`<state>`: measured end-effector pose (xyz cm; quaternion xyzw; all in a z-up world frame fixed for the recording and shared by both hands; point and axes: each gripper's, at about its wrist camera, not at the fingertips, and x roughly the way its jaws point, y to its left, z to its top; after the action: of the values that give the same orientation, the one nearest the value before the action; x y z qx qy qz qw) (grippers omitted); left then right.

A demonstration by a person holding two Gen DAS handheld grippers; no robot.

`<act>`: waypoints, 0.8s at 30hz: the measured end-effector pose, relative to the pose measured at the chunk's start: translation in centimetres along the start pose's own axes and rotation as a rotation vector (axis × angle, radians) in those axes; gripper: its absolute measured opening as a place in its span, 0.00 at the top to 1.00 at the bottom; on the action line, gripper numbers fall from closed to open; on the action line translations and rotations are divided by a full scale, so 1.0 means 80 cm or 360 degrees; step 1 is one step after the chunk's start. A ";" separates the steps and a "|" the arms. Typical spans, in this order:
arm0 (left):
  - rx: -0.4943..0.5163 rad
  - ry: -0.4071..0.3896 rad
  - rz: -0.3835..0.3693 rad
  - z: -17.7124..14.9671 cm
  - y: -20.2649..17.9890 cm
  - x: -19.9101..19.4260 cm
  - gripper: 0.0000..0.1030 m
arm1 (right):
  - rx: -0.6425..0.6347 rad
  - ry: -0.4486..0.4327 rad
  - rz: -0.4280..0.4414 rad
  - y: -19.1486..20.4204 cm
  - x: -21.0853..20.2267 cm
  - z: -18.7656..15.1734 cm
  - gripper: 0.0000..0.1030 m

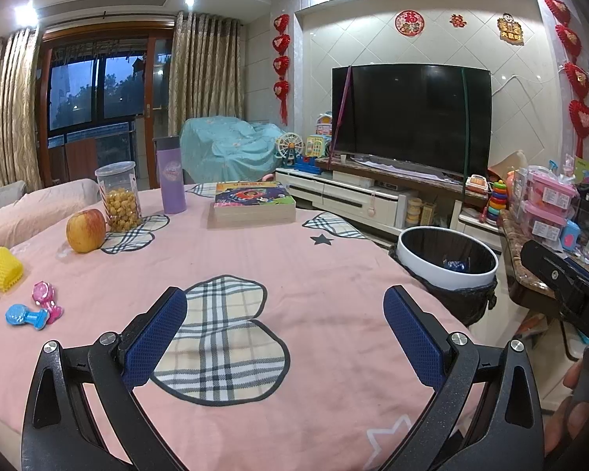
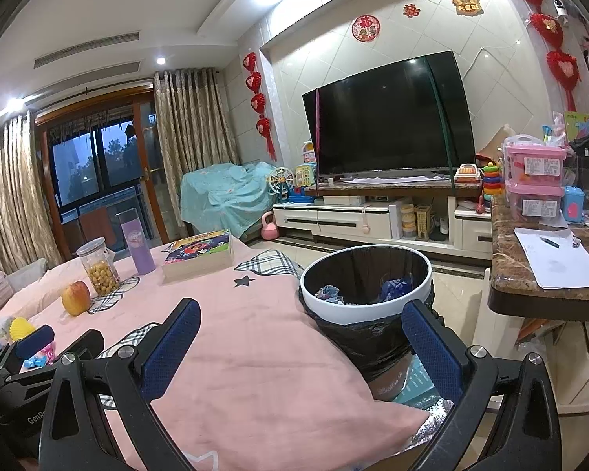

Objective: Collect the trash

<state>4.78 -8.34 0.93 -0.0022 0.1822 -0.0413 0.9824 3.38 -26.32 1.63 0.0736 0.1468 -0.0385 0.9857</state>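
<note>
A white-rimmed trash bin (image 2: 363, 308) with a black bag stands by the table's right edge; it also shows in the left wrist view (image 1: 443, 276). Crumpled blue wrappers (image 2: 394, 286) lie inside it. My right gripper (image 2: 300, 324) is open and empty, hovering over the table edge close to the bin. My left gripper (image 1: 284, 310) is open and empty above the pink tablecloth (image 1: 294, 259); it also shows at the left of the right wrist view (image 2: 39, 339).
On the table: an apple (image 1: 85, 230), a popcorn jar (image 1: 119, 196), a purple bottle (image 1: 171, 174), a stack of books (image 1: 253, 202), a yellow toy (image 1: 3, 269), pink and blue toys (image 1: 33, 308). A marble counter (image 2: 546, 271) with paper stands right of the bin.
</note>
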 end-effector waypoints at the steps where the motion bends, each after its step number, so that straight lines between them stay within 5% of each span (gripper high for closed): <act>1: 0.0000 0.0000 -0.0001 0.000 0.000 0.000 0.00 | 0.0002 0.0003 0.0001 0.000 0.000 0.000 0.00; 24: -0.0024 0.0082 -0.0018 -0.007 0.013 0.018 0.00 | 0.0043 0.0100 0.0036 -0.001 0.021 -0.006 0.00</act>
<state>5.99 -7.44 -0.12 -0.0097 0.2078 -0.0456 0.9771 4.87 -26.42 0.66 0.0897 0.1763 -0.0271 0.9799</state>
